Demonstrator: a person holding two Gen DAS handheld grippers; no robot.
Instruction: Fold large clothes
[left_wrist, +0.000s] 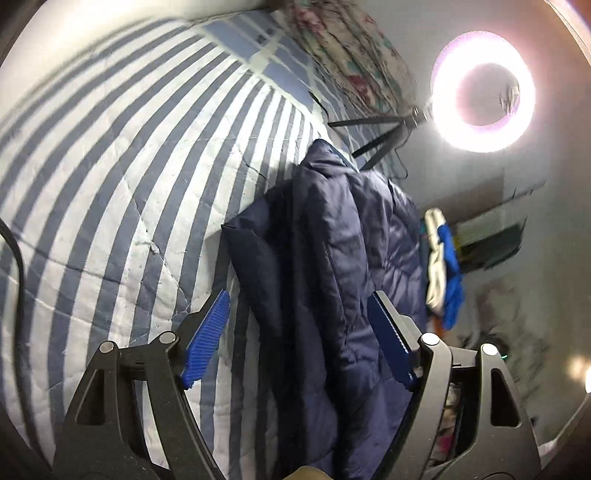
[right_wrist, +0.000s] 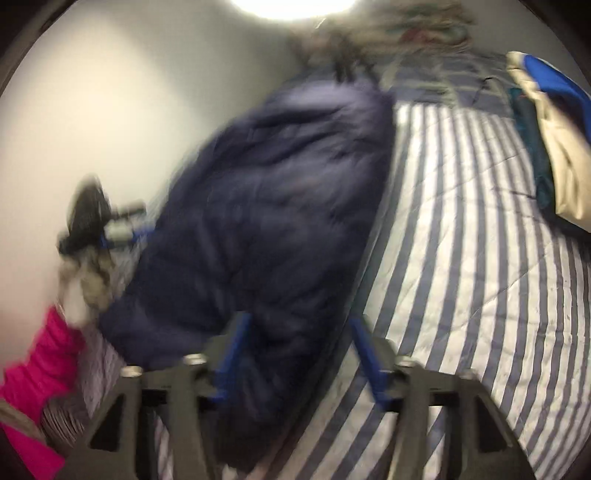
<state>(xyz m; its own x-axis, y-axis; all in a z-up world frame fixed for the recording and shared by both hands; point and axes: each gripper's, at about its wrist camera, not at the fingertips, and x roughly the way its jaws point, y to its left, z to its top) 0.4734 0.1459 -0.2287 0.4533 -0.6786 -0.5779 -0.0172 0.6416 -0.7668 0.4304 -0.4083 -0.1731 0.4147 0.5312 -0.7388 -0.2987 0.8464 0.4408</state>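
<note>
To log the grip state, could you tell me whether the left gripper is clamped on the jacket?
No, the left gripper stands open above the jacket.

the whole right wrist view is smeared, so the navy jacket (right_wrist: 266, 221) shows no seams and the dark object (right_wrist: 86, 214) at its left edge cannot be identified. a pink sleeve (right_wrist: 37, 373) is cut by the frame. the ring light (left_wrist: 484, 90) glares out.

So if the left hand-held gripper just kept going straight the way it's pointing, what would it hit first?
Most likely the navy puffer jacket: it lies on the striped quilt directly between and ahead of the open left hand-held gripper. How far ahead is hard to judge through the fisheye.
</note>
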